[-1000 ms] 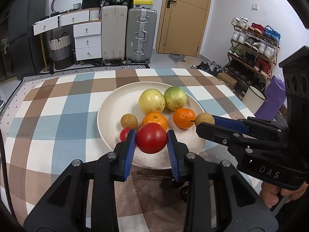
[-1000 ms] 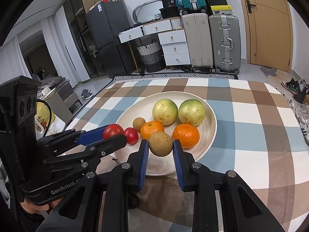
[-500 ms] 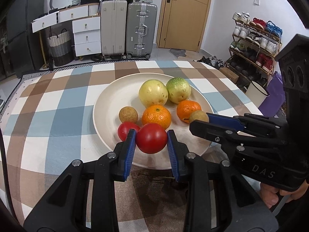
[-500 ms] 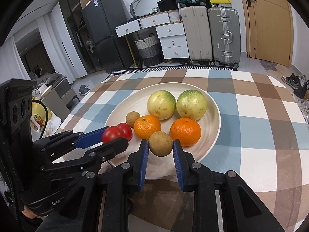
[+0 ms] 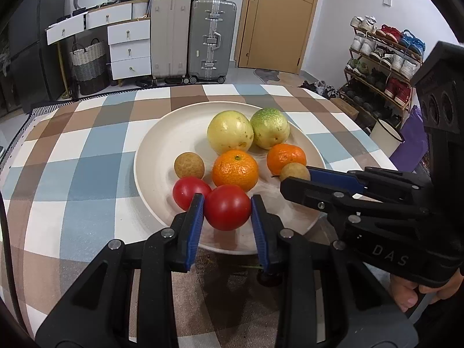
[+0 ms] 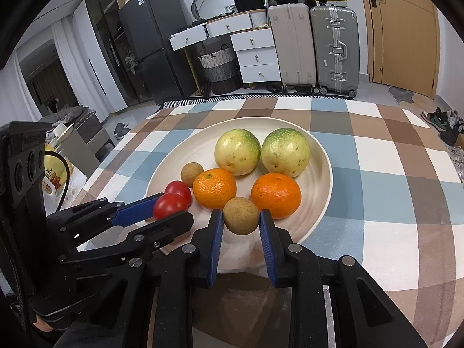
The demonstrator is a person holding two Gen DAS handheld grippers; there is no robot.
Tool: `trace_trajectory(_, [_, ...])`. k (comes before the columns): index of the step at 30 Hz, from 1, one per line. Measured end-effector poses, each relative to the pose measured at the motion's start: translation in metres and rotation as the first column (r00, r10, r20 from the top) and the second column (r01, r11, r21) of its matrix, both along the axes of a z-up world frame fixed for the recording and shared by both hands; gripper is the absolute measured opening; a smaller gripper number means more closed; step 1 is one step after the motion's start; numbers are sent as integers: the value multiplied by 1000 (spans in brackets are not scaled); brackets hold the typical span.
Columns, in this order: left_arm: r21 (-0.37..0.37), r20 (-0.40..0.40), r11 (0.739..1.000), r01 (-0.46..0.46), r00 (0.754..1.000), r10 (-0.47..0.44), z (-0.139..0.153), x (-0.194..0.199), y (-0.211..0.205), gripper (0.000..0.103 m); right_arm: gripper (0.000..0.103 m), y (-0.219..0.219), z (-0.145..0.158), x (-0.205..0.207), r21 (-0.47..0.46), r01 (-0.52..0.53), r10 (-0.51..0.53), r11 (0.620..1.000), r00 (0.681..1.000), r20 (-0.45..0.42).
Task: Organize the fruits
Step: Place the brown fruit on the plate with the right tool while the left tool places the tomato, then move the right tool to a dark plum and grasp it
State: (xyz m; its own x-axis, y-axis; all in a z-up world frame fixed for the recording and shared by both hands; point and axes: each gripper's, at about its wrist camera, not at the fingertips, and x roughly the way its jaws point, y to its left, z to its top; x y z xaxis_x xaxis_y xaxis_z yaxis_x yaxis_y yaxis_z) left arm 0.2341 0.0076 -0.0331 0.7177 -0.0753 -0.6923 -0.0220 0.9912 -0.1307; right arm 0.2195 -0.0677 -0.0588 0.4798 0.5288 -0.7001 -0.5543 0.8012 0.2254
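A white plate [image 5: 150,156] is sitting on the checked tabletop [image 5: 72,174], carrying two pale green guavas [image 5: 230,134], two oranges [image 5: 235,169] and a brown longan [image 5: 189,165]. A red tomato [image 5: 227,207] is lying beside another [image 5: 188,191] at the near rim; a second longan [image 6: 240,216] is touching the right orange.

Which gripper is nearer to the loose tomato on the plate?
Left. The left gripper, shut on another tomato, is right beside the loose tomato; the right gripper, holding a longan, is farther right.

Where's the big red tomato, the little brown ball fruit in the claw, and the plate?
Big red tomato [image 5: 227,207], left wrist view, middle of its skin.
Little brown fruit [image 6: 240,216], right wrist view, its front.
Plate [image 6: 319,203], right wrist view, bare right side.
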Motion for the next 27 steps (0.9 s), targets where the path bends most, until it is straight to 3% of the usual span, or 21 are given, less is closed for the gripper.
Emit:
trace_trajectory(7, [12,-2,1000,-2,1000,2,3,0,-1,29,26,-2,1,1,-12,12,-12,1000,1000,11])
trace_trajectory(11, [14,-5,1000,-5,1000,5,9,-6,2,31,42,-12,5,-3,3,37,-37,999,999,18])
trace_trajectory(14, [25,-3,1000,-19,1000,19,13,-15,4,50,52,-18,7,-6,-3,52,-52,999,998,23])
trace_trajectory(16, [32,1,999,-36,999,36,16,-24,7,77,60,-22,8,-9,-11,59,-59,998,998,15])
trace_trajectory(17, [34,5,998,-43,999,43,18,-28,8,82,72,-24,8,-11,-8,64,-64,998,998,15])
trace_trajectory(18, [35,14,998,-53,999,53,20,-34,10,85,85,-26,9,-12,-7,68,-68,998,998,15])
trace_trajectory(21, [38,14,997,-66,998,65,24,-48,15,90,97,-34,12,-18,4,97,-97,995,995,9])
trace_trajectory(23, [59,17,995,-86,996,85,26,-57,17,101,102,-39,14,-23,12,103,-103,995,995,0])
trace_trajectory(27, [68,35,991,-112,993,110,31,-76,18,102,102,-46,18,-35,20,87,-87,996,996,-4])
